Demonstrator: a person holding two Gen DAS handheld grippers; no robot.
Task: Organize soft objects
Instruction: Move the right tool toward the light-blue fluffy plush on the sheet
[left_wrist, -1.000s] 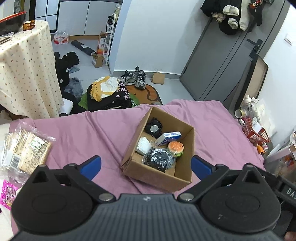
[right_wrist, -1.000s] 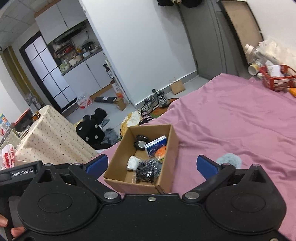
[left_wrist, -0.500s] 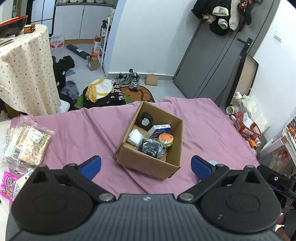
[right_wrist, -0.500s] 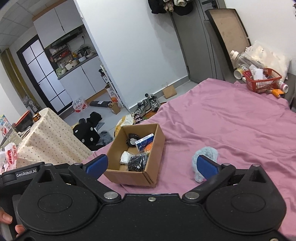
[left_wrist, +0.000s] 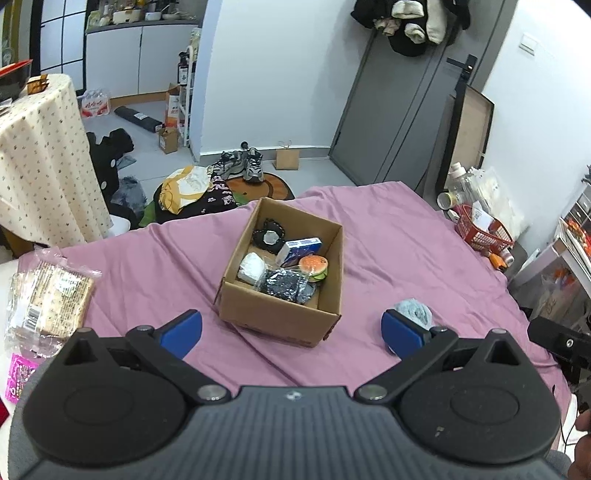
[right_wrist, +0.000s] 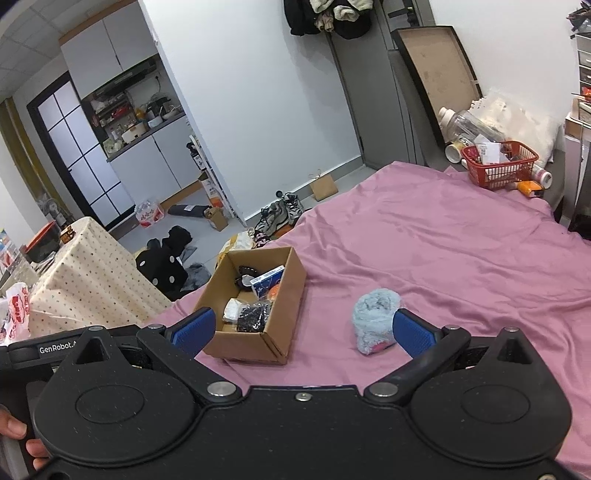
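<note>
An open cardboard box sits on the pink bedsheet. Inside lie a black bag, a white pouch, a blue-white carton, a burger-shaped toy and a black-and-grey item. A fluffy light-blue soft object lies on the sheet to the right of the box. My left gripper hangs open, held back from the box. My right gripper is also open, its right finger in front of the fluffy object.
Snack packets lie at the sheet's left edge. A red basket and bottles stand at the far right. A cloth-covered round table, clothes and shoes crowd the floor beyond the bed.
Both grippers have pulled back and up from the box. The box looks smaller, and the fluffy blue object has come into full view on the right.
</note>
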